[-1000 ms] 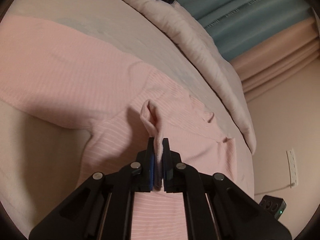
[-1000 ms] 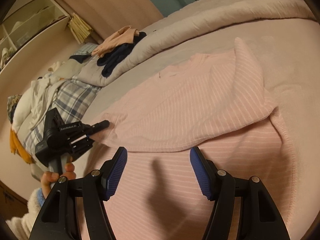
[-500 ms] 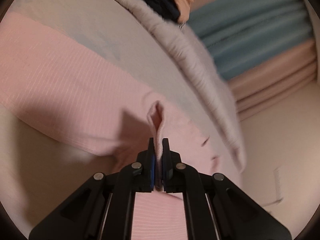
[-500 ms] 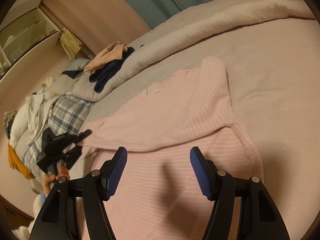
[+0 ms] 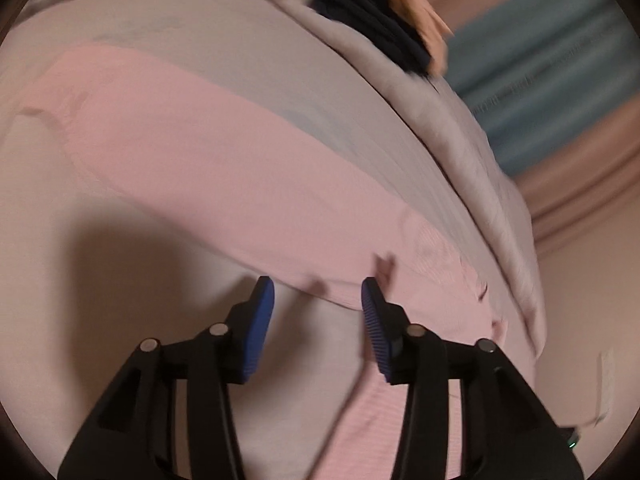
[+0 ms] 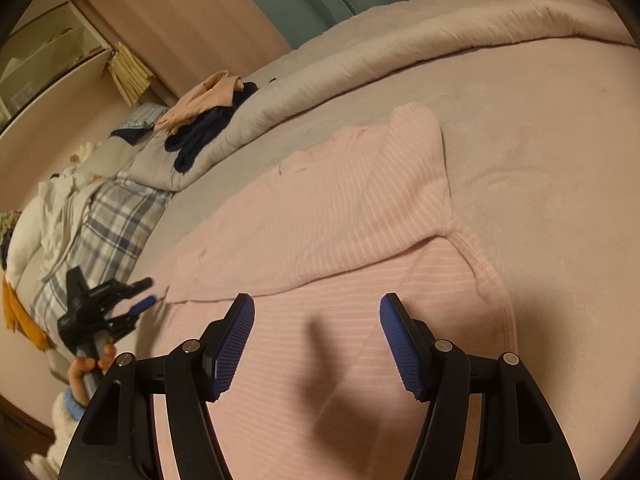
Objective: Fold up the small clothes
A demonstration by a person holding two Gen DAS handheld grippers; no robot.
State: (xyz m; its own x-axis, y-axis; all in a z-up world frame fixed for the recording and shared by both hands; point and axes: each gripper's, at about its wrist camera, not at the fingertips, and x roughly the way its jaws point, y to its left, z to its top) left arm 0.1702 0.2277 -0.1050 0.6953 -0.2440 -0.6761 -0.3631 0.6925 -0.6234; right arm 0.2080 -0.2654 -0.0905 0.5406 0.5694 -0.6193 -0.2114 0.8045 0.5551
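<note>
Lying flat on the bed (image 6: 560, 152), the pink top (image 6: 340, 208) is seen with one sleeve folded across its body; the folded sleeve edge runs diagonally over the striped fabric. In the left wrist view the top (image 5: 224, 168) is blurred, and its lower edge passes just ahead of the left gripper (image 5: 318, 308). The jaws of that gripper are spread apart and nothing is held between them; its blue pads (image 5: 260, 320) are bare. The same left gripper (image 6: 140, 292) is seen from the right wrist view at the top's left edge, with its fingers parted, held in a hand (image 6: 90, 368) with a fluffy cuff. The right gripper (image 6: 316, 344) is held above the lower part of the top, jaws wide apart and empty, and its shadow is cast on the fabric between them. A rolled duvet (image 6: 400, 56) is lying along the far side of the bed, with dark clothes (image 6: 208, 132) and a peach garment (image 6: 204, 96) piled on it. A plaid cloth (image 6: 108, 220) is seen at the left, and a teal curtain (image 5: 540, 80) behind the bed.
</note>
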